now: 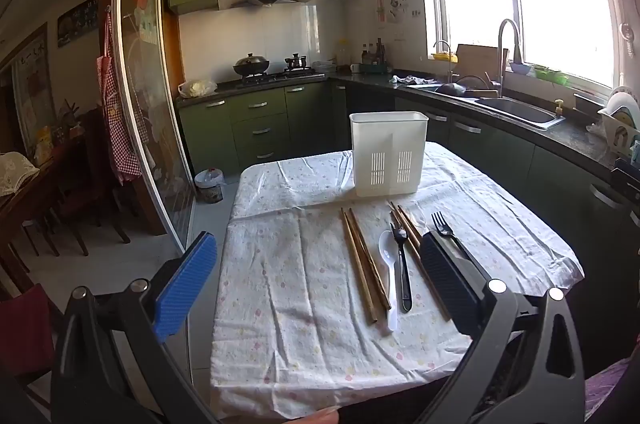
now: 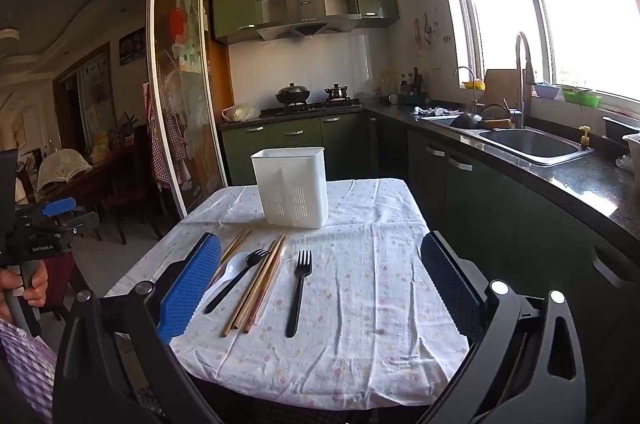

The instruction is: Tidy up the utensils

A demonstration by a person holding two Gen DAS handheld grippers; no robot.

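- Here, a cloth-covered worktop (image 1: pixel 304 304) in a green-cabinet kitchen, with the left gripper (image 1: pixel 320 288) hovering short of it, jaws spread wide and nothing between them.
- Left to right in the left wrist view: one pair of wooden chopsticks (image 1: pixel 364 264), a white spoon (image 1: pixel 387 264), a black fork (image 1: pixel 401 266) lying over a second chopstick pair (image 1: pixel 412 236), then another black fork (image 1: pixel 442 226) at 3 o'clock of the group.
- At 12 o'clock from the utensils stands the white utensil holder (image 1: pixel 389 154), upright, apparently empty, near the far edge.
- The right gripper (image 2: pixel 326 288) is likewise wide apart and holds nothing; the lone fork (image 2: pixel 298 292) sits between its fingers in view, though well below them.
- Likely trouble: the utensils crowd and overlap, so a pinch on one could drag a neighbour; thin chopsticks may slip or roll on the wrinkled cloth; a long piece tipped in carelessly could topple the light holder.
- Hard to read: the left gripper's right finger hides part of the second fork and chopstick pair; a pale translucent piece (image 2: pixel 276 276) beside the chopsticks is unclear; the holder's interior cannot be seen.
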